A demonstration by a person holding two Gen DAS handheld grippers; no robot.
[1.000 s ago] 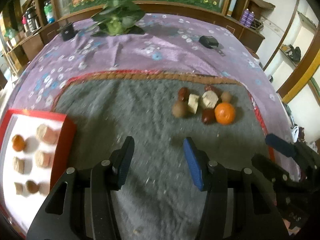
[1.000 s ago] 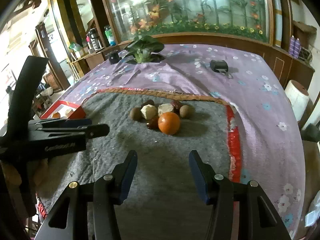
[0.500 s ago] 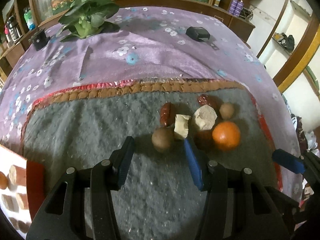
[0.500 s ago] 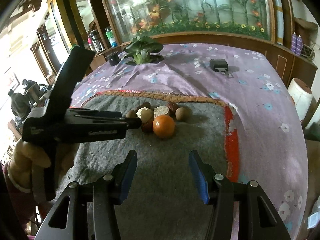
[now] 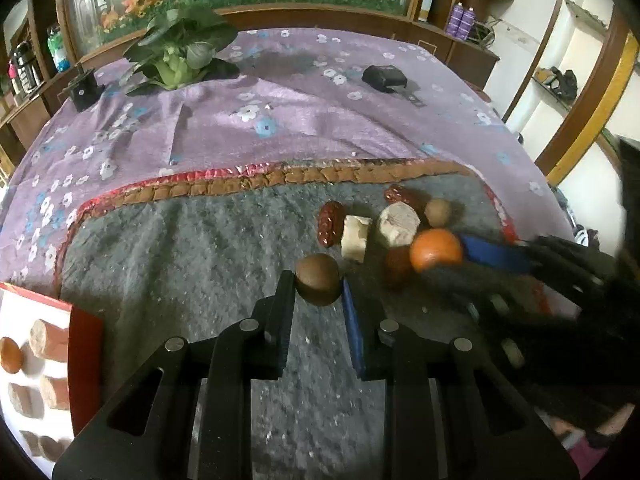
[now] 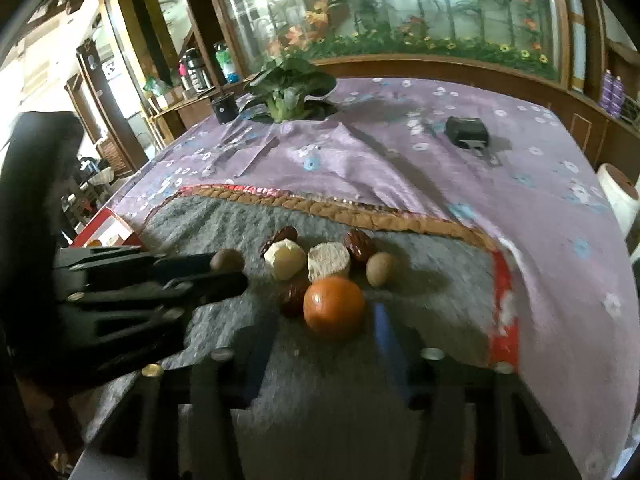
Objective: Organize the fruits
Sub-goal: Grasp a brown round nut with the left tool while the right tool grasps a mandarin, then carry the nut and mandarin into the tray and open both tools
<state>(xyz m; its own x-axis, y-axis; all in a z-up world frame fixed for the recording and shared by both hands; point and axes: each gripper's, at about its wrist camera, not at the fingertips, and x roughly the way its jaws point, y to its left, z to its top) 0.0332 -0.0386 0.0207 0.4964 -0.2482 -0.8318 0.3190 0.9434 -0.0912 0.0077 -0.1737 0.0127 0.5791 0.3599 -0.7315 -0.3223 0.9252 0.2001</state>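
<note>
A small pile of fruit lies on the grey mat (image 5: 180,260): an orange (image 5: 436,250), red dates (image 5: 330,224), pale cut pieces (image 5: 398,225) and round brown fruits. My left gripper (image 5: 318,292) has its fingers on both sides of a round brown fruit (image 5: 318,283) and touches it; the fruit rests on the mat. My right gripper (image 6: 324,328) is open around the orange (image 6: 334,307), fingers apart from it. The left gripper also shows in the right wrist view (image 6: 208,276) at the brown fruit (image 6: 227,261).
A red-rimmed white tray (image 5: 86,356) with sorted fruit pieces stands at the left. A leafy plant (image 5: 180,54), a black box (image 5: 83,90) and a dark pouch (image 5: 385,77) lie on the purple flowered cloth behind the mat. Shelves and cabinets surround the table.
My left gripper has moved forward and narrowed onto the round brown fruit. My right gripper has moved forward, and its open fingers now stand on either side of the orange.
</note>
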